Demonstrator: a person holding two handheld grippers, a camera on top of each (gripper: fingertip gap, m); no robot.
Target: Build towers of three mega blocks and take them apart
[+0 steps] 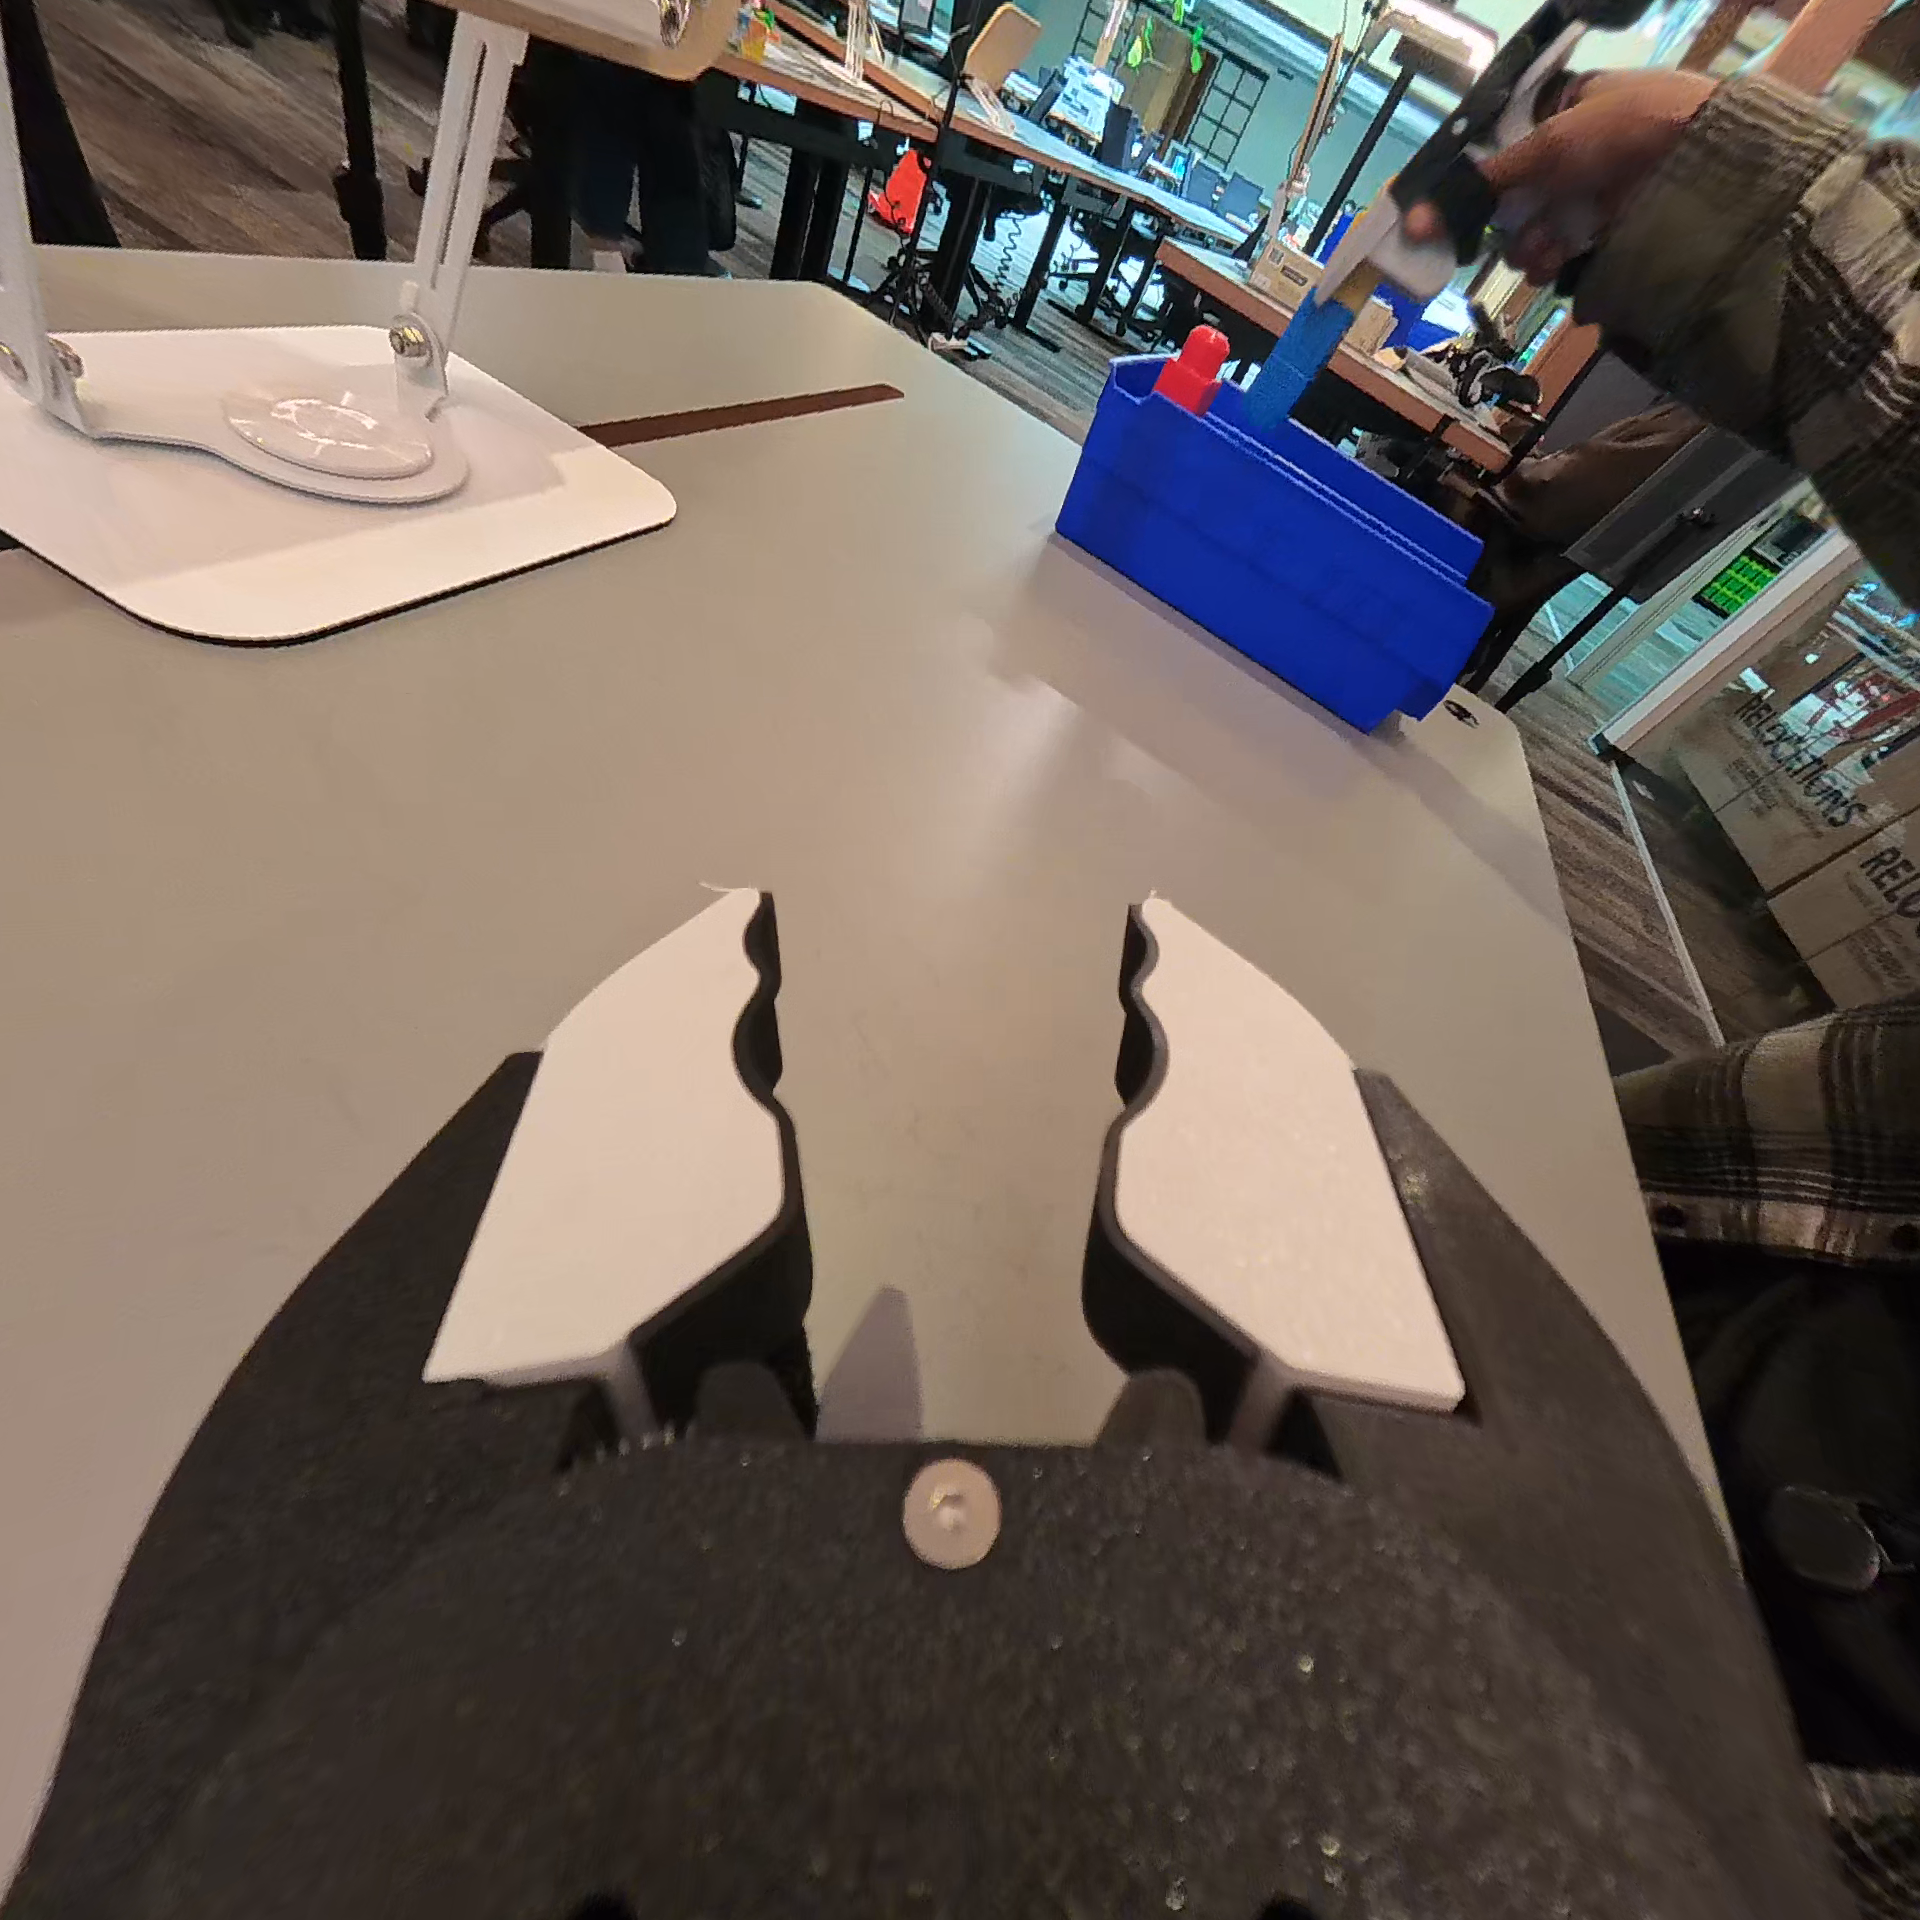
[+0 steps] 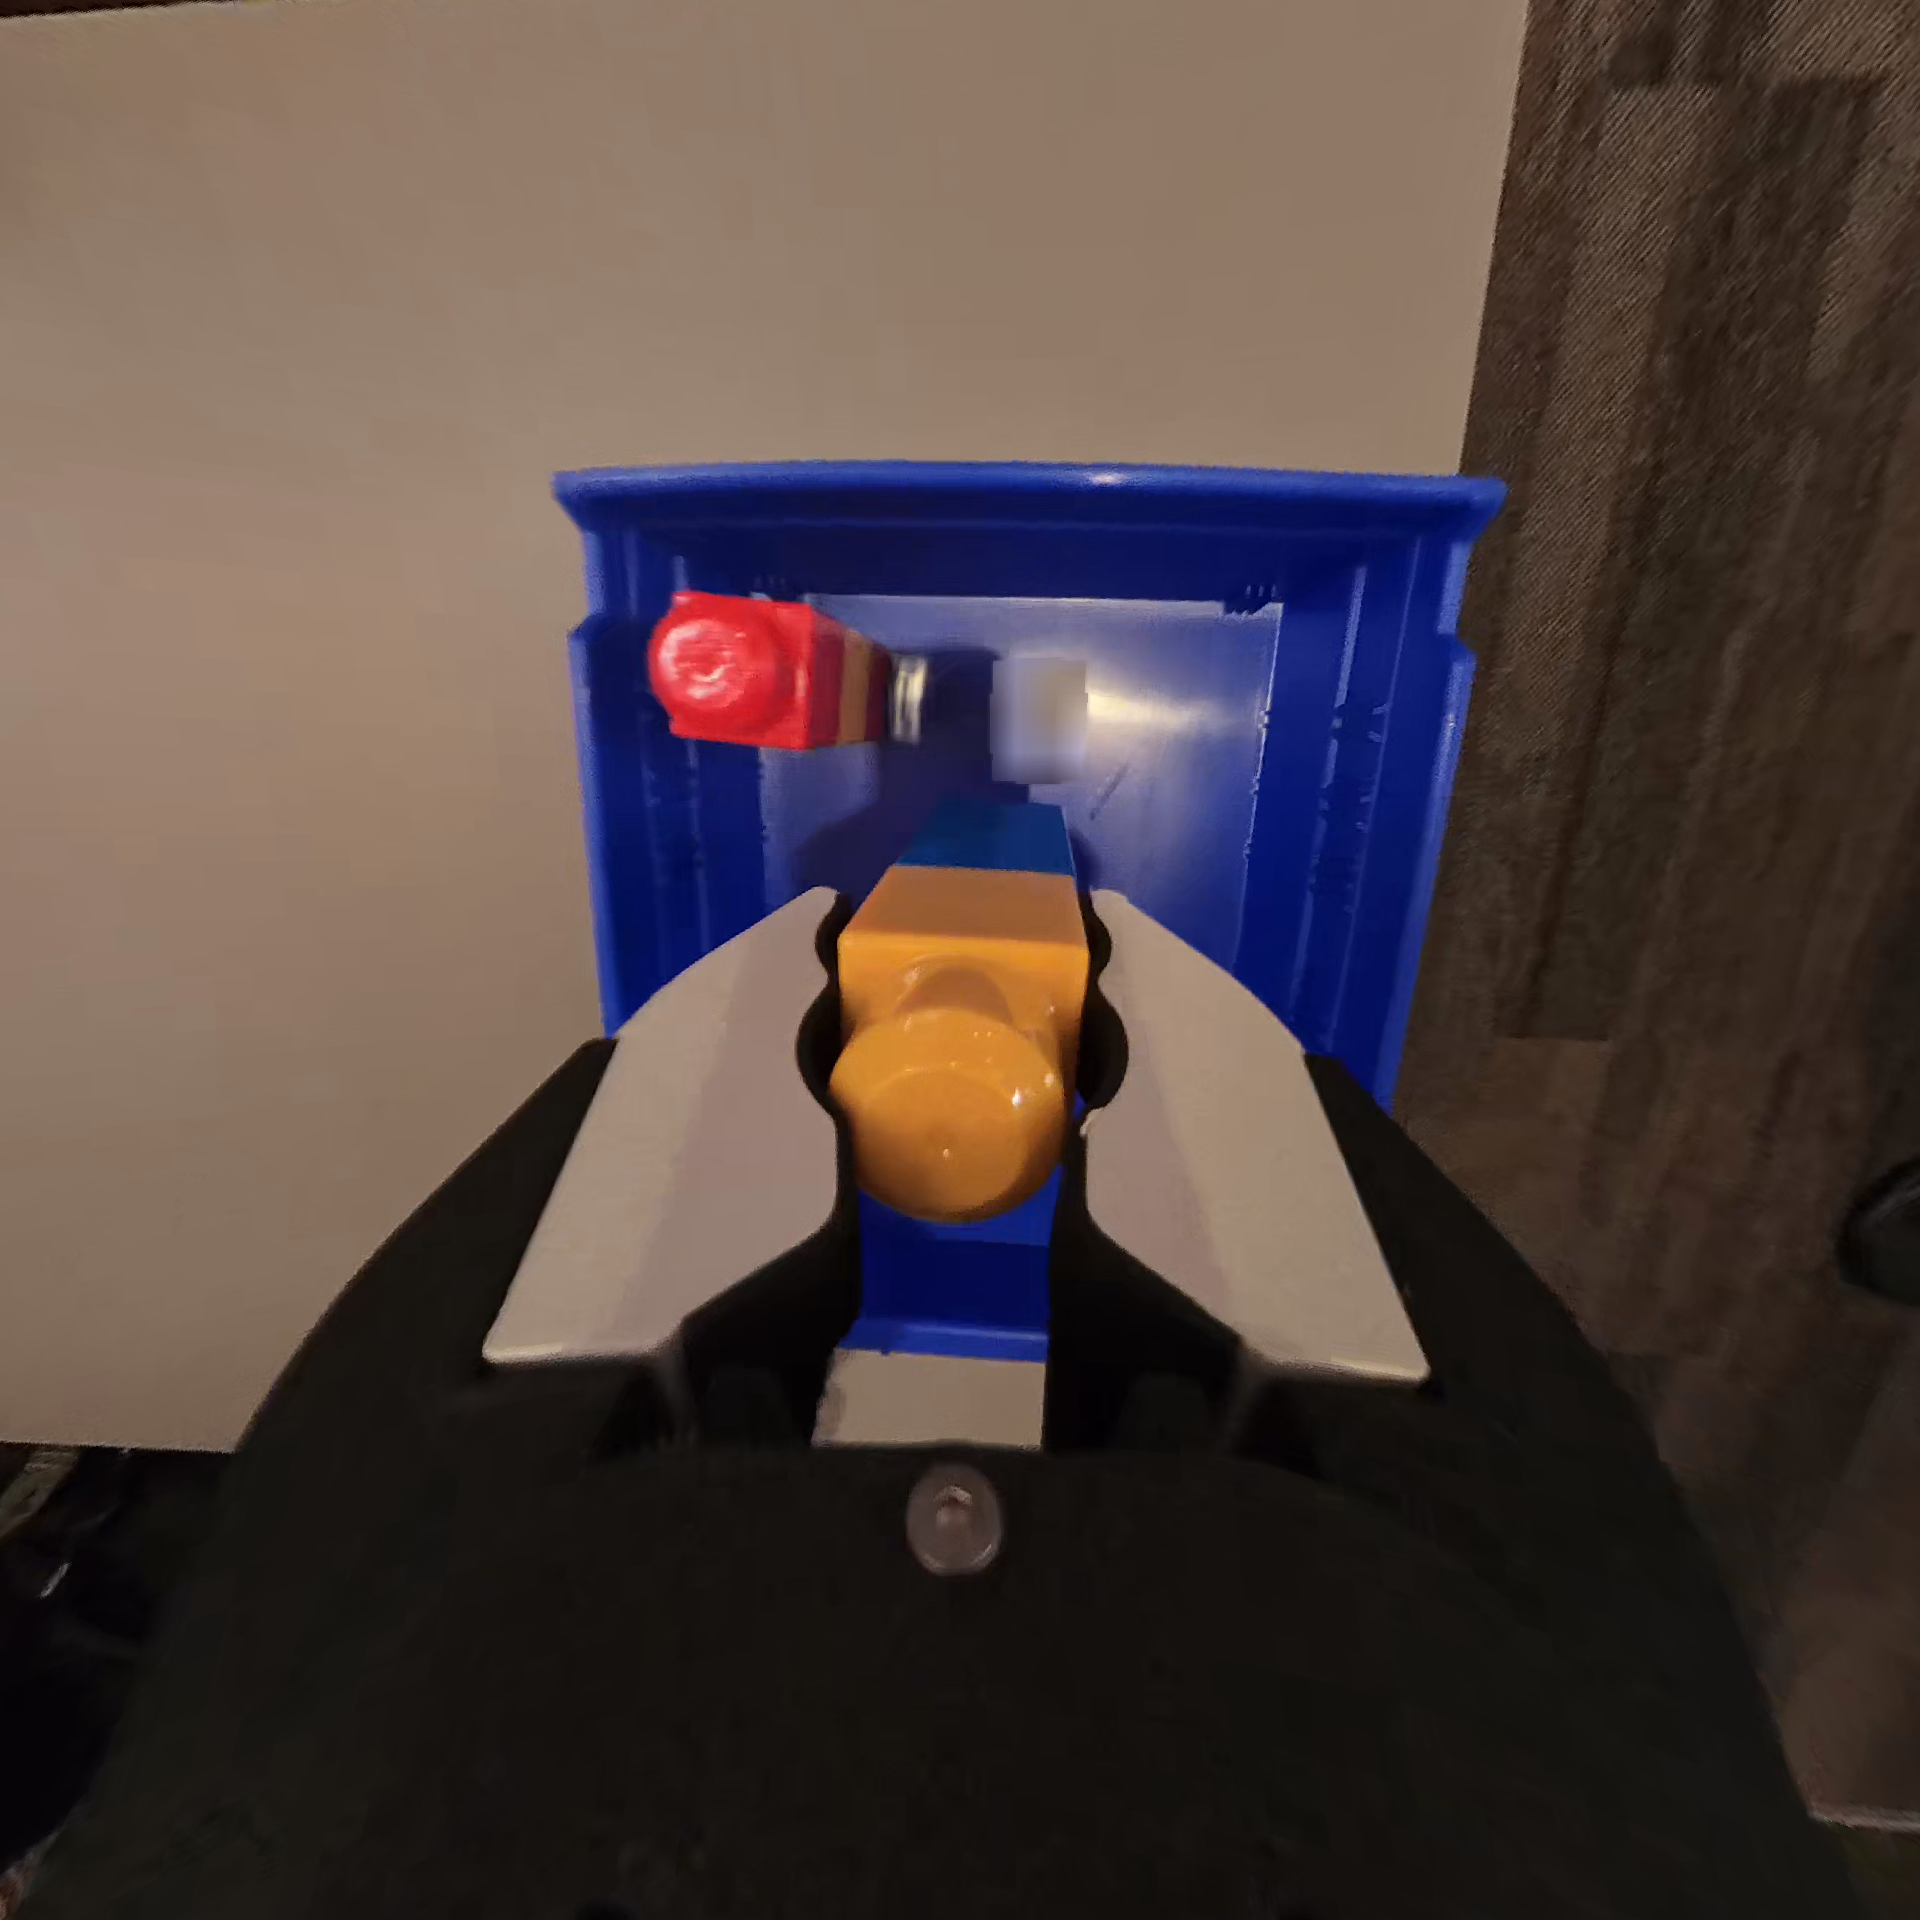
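Note:
My right gripper (image 2: 961, 914) is shut on the orange top block (image 2: 961, 982) of a tower with blue blocks (image 2: 992, 847) below it, held straight down over the blue bin (image 2: 1023, 499). A second tower with a red top block (image 2: 727, 670) stands in the bin's far left corner. In the left wrist view the bin (image 1: 1262, 551) sits at the table's far right, with the red-topped tower (image 1: 1193, 372) in it and the right gripper (image 1: 1351, 272) holding the blue-and-orange tower (image 1: 1294, 358) above it. My left gripper (image 1: 951, 904) is open and empty, low over the grey table (image 1: 623, 790).
A white stand with a flat base (image 1: 343, 520) sits at the table's far left. The table's right edge runs close beside the bin, with floor beyond (image 2: 1704, 623). A person's plaid sleeve (image 1: 1787, 260) reaches in from the right. About 60 cm separates my left fingertips from my right. My left tips are roughly 25 cm from the flat base (image 1: 343, 520).

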